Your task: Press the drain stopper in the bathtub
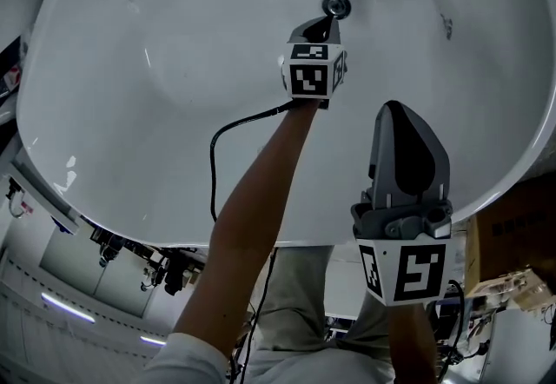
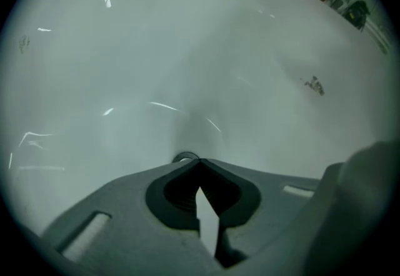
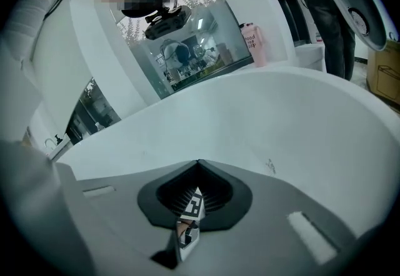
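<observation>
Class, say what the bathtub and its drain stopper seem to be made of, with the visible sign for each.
The bathtub: glossy white, probably acrylic or enamel; sharp light streaks on a smooth surface. The drain stopper: seemingly polished metal; bright glints on a dark ring, though small.

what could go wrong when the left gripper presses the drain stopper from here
1. The left gripper is shut to a narrow tip at the edge of the small, shiny drain stopper. A push off its middle might slide onto the bathtub floor.
2. In the left gripper view the stopper is mostly hidden behind the fingers, so aiming is harder.
3. The cable hanging over the tub wall might tug the arm.
</observation>
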